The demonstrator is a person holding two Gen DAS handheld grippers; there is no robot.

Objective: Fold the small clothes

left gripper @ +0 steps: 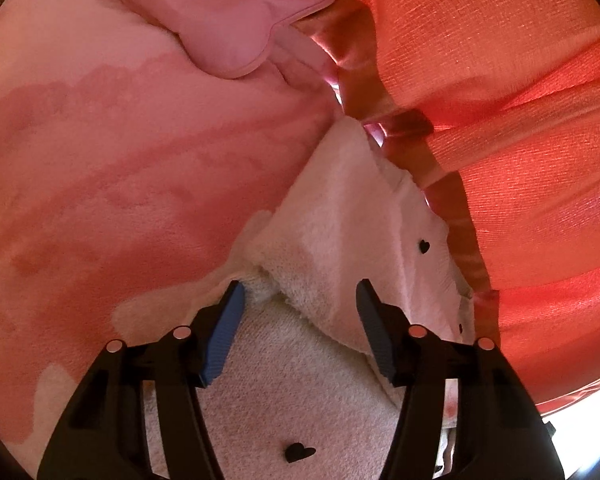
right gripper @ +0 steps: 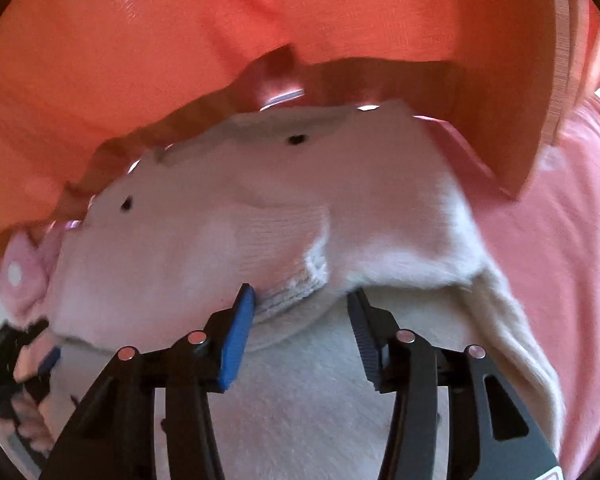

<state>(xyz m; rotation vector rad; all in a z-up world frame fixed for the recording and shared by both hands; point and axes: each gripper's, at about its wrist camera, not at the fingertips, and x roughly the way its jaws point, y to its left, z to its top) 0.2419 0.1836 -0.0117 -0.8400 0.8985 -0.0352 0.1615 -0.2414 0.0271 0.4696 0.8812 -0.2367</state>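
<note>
A small cream fleece garment (left gripper: 332, 232) with little black hearts lies folded over on a pink bedspread (left gripper: 120, 168). My left gripper (left gripper: 300, 300) is open, its blue pads either side of a folded edge of the garment. In the right wrist view the same garment (right gripper: 260, 208) fills the middle, with a ribbed cuff near the fingers. My right gripper (right gripper: 300, 304) is open, its jaws straddling the folded edge without pinching it. The left gripper and the hand holding it (right gripper: 32, 364) show at the lower left of the right wrist view.
An orange-red curtain (left gripper: 520, 100) hangs along the right and far side, also in the right wrist view (right gripper: 180, 40). A pink star-shaped cushion (left gripper: 228, 12) with a white button lies on the bedspread beyond the garment.
</note>
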